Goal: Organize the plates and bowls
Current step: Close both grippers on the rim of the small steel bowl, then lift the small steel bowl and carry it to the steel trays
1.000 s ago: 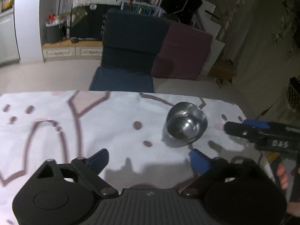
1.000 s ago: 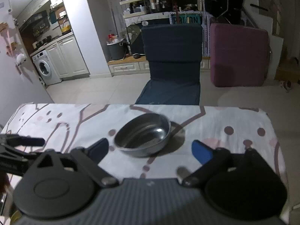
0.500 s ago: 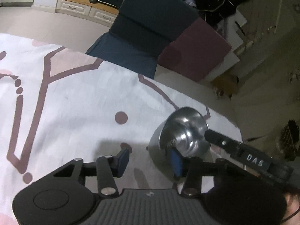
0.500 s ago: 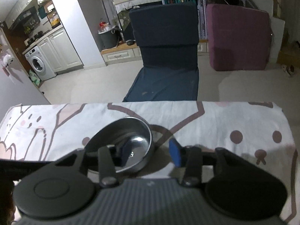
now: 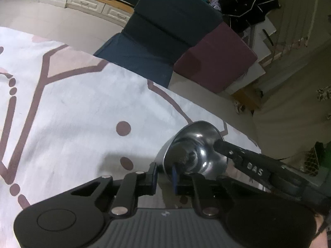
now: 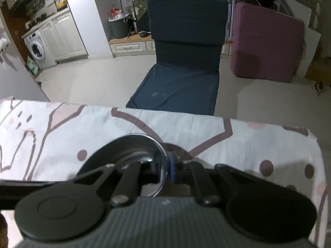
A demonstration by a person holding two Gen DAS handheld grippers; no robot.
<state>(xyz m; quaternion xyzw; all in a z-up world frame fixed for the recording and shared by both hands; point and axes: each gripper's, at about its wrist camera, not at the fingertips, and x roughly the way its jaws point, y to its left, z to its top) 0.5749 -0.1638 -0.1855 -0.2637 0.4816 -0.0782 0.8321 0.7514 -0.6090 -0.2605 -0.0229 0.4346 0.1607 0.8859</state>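
Both the left gripper [image 5: 164, 178] and right gripper [image 6: 162, 170], fingers just closed, clench the round shiny steel bowl's [image 5: 196, 153] rim; next, presumably, a level joint lift.

- Bowl [image 5: 196, 150]: shiny silver steel.
- Tablecloth [image 5: 78, 111]: white, with mauve lines and dots.
- Floor chair [image 6: 186, 47]: dark navy.
- Cushion [image 6: 266, 43]: plum purple.
- Both gripper bodies black, pads [image 5: 174, 175] blue.
- Cabinets [image 6: 62, 37]: white.

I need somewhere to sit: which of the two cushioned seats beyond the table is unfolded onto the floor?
The dark blue floor chair, with its seat laid out flat in front of its backrest; the maroon cushion beside it stands folded as a block.
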